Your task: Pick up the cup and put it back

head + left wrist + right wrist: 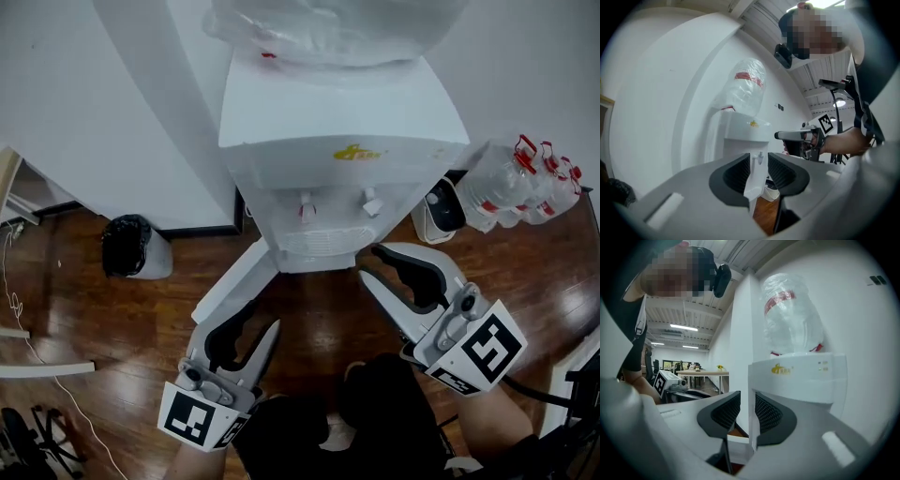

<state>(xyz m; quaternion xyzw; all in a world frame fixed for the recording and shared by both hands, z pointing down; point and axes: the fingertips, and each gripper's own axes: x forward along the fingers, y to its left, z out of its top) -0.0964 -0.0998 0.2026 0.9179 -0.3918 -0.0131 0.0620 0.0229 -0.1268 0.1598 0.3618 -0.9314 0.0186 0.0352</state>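
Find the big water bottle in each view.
Head view: bottle at top centre, cut by the edge.
Left gripper view: bottle just left of centre, upper half.
Right gripper view: bottle right of centre, upper half.
Shared landmark: yellow logo on the dispenser under it.

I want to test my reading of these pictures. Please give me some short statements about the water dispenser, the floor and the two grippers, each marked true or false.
1. Both grippers hold nothing. True: the left gripper and the right gripper have their jaws apart, with nothing between them.
2. A cup stands under the taps. False: no cup is in view below the taps.
3. A black bin stands on the floor. True: the bin is left of the dispenser in the head view.
4. The floor is grey tile. False: the floor is brown wood.
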